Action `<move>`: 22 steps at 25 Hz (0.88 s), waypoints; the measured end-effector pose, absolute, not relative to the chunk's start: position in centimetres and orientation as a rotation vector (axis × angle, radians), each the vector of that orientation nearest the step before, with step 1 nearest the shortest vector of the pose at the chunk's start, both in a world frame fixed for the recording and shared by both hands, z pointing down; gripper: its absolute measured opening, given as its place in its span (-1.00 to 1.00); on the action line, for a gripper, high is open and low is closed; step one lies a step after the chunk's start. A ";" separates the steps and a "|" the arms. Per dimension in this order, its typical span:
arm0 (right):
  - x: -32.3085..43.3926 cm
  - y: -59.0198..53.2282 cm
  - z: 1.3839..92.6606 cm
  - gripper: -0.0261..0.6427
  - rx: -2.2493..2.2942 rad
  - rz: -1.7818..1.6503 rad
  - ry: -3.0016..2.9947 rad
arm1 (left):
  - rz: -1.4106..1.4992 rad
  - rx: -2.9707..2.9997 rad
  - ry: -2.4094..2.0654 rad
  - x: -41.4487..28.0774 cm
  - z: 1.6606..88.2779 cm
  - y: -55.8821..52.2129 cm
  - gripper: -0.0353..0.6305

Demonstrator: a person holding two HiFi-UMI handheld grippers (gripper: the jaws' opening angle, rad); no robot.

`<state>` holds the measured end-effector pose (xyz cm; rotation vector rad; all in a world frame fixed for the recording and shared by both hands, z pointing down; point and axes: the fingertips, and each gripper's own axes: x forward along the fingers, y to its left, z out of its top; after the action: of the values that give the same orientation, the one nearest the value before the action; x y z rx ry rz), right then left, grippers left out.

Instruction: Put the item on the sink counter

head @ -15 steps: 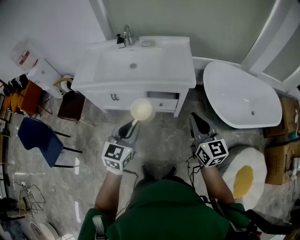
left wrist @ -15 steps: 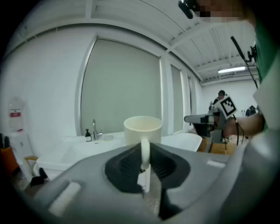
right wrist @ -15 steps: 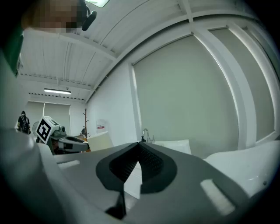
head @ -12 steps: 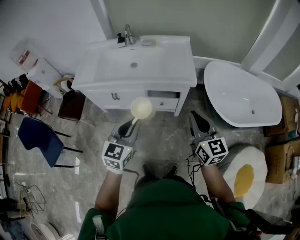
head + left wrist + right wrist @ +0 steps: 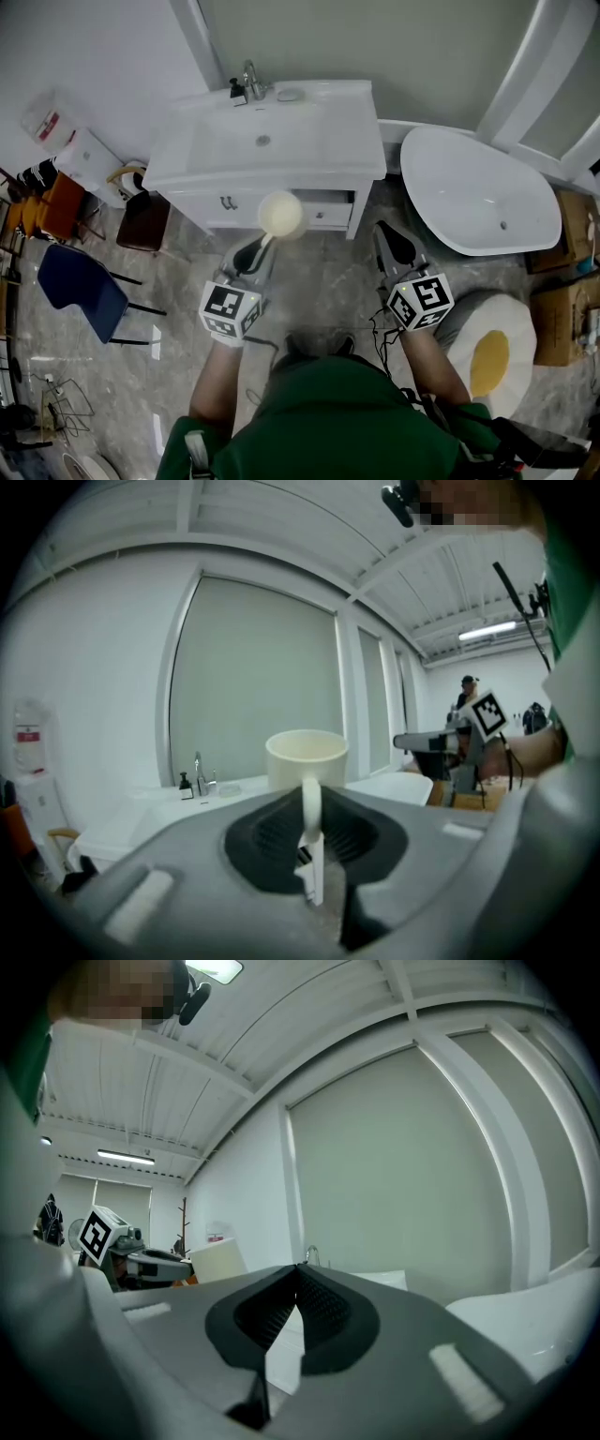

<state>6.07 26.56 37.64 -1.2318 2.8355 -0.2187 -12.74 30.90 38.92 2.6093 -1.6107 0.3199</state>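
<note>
A cream mug (image 5: 280,215) is held up in front of the white sink cabinet, and my left gripper (image 5: 255,253) is shut on its handle. In the left gripper view the mug (image 5: 307,757) stands upright just beyond the jaws, its handle pinched between the dark pads. The white sink counter (image 5: 352,127) with its basin and tap (image 5: 249,79) lies ahead of the mug. My right gripper (image 5: 392,244) hangs to the right with its jaws together and nothing in them; in its own view the right gripper (image 5: 298,1299) points at the wall above the counter.
A white bathtub (image 5: 478,192) stands right of the cabinet. A soap bottle (image 5: 238,88) and a dish sit by the tap. A blue chair (image 5: 82,284), a brown stool (image 5: 142,215) and boxes crowd the left. An egg-shaped cushion (image 5: 487,352) lies at the right.
The view has shifted slightly: the sink and tub sit a little further left and lower in frame. Both grippers and the mug keep nearly the same places.
</note>
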 end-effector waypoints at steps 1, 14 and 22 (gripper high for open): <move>6.5 26.5 37.5 -0.93 -1.229 -0.212 2.834 | 0.312 2.609 -1.614 -12.4 38.8 30.8 -0.77; 11.7 24.8 38.3 -0.93 -1.249 -0.244 2.825 | 0.318 2.619 -1.593 -7.7 39.4 28.3 -0.77; 12.2 18.3 39.3 -0.93 -1.343 -0.255 2.809 | 0.262 2.625 -1.558 -8.6 40.5 20.6 -0.77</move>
<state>12.18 18.31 39.30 -1.3433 2.8091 -0.2546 -8.62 20.55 40.53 2.6246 -1.5583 0.2618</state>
